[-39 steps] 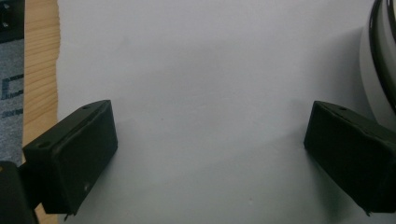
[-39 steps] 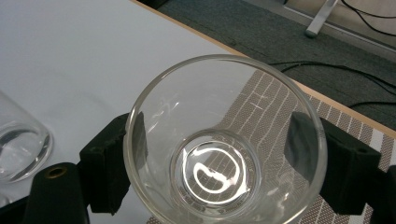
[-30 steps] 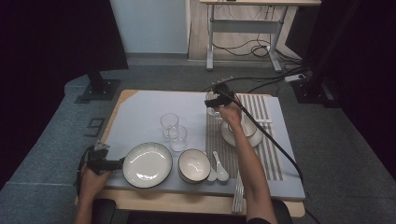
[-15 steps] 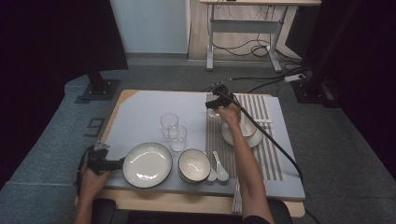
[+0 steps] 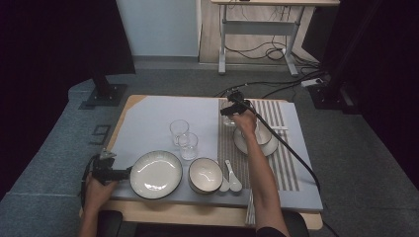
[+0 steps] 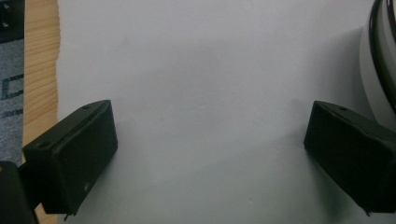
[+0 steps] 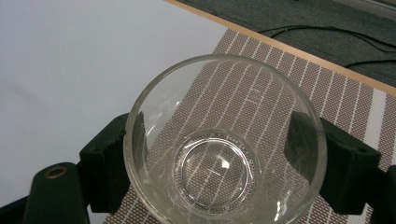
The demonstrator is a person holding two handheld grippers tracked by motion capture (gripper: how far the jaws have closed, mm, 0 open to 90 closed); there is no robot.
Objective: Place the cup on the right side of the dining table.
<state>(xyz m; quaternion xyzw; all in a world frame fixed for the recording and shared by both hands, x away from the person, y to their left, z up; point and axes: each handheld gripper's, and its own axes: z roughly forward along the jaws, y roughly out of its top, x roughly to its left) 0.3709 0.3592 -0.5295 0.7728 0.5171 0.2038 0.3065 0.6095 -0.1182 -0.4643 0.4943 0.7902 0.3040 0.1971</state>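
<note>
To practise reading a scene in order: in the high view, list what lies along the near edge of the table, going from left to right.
Left tool → plate → bowl → two white spoons → person's right forearm.

I see clear glass (image 7: 224, 154) between black jaws | brown placemat (image 7: 299, 88) with white stripes, right | pale grey mat (image 5: 148, 118), left | white plate (image 5: 156, 174) with dark rim, near left | white bowl (image 5: 205, 175), dark rim | white spoons (image 5: 232, 181) | light wood table edge (image 6: 39, 70)
</note>
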